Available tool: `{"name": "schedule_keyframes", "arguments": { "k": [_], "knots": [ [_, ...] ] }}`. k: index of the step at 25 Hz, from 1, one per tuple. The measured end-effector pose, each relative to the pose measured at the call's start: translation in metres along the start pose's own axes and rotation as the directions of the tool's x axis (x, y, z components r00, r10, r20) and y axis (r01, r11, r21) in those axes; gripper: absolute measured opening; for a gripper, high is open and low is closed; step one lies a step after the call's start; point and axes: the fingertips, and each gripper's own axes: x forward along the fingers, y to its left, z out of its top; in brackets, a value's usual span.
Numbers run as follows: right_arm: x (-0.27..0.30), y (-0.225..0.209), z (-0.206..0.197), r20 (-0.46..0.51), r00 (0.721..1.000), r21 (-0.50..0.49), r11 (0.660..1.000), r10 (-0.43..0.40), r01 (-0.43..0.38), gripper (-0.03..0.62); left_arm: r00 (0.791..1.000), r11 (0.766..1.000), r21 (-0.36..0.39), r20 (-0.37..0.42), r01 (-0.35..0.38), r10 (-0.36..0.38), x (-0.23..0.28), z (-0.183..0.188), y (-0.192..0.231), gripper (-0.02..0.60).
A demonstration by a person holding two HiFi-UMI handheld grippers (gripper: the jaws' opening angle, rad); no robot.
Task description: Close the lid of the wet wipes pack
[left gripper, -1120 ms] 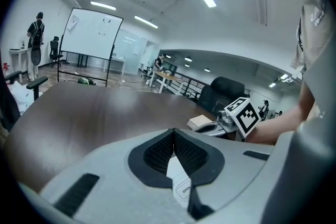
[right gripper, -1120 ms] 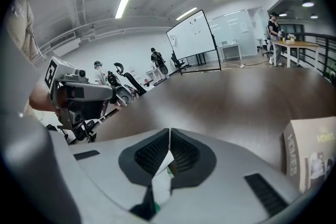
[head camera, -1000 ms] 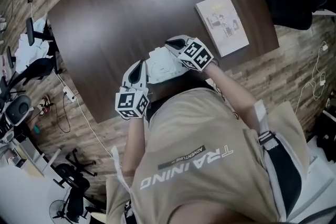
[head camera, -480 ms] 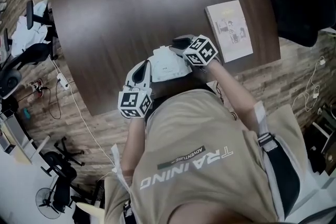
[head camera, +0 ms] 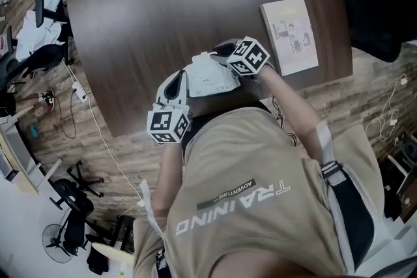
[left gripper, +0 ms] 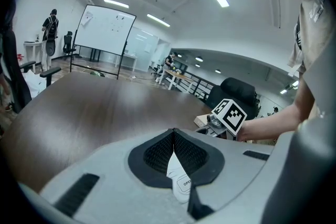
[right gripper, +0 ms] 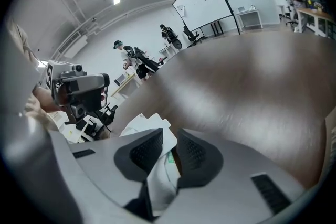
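The wet wipes pack (head camera: 210, 77) was held over the near edge of the table (head camera: 143, 16). The left gripper (left gripper: 176, 168) pinched its flap (left gripper: 182, 182) (the lid, I think). The right gripper (right gripper: 167, 159) pinched the other end. It was best to lay the flap flat and press.

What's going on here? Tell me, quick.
A person holds a white wet wipes pack at the near edge of the dark table, with tongs in each hand. The left tongs pinch the pack's flap marked OPEN, apparently the lid; the right tongs clamp the pack's other end. Whether the lid is shut can't be told. A booklet lies nearby.
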Motion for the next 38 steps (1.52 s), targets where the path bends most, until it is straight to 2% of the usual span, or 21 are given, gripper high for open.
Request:
{"name": "schedule_keyframes", "arguments": {
  "k": [5,13,24,31,38],
  "knots": [
    [-0.004,0.002,0.005,0.017,1.0,-0.035,0.999,-0.021,0.022,0.057,1.0,1.0,-0.006,0.009,-0.014,0.014,-0.003,-0.003,0.0,0.005],
    [-0.018,0.014,0.017,0.077,0.996,-0.064,0.997,-0.034,0.039,0.051,0.999,1.0,0.012,0.042,-0.023,0.023,-0.014,0.001,0.001,0.005],
    [-0.036,0.047,0.014,0.139,0.99,-0.122,0.992,-0.003,0.021,0.051,0.994,0.997,0.048,0.096,-0.053,0.048,-0.039,0.004,-0.003,0.005],
    [-0.038,0.066,0.004,0.128,0.992,-0.185,0.983,0.01,0.014,0.051,0.993,0.994,0.08,0.105,-0.068,0.059,-0.056,0.0,0.0,0.005],
    [-0.041,0.079,-0.016,0.101,0.995,-0.201,0.98,0.019,0.001,0.052,0.994,0.994,0.093,0.098,-0.058,0.048,-0.058,-0.002,-0.01,0.005]
  ]
}}
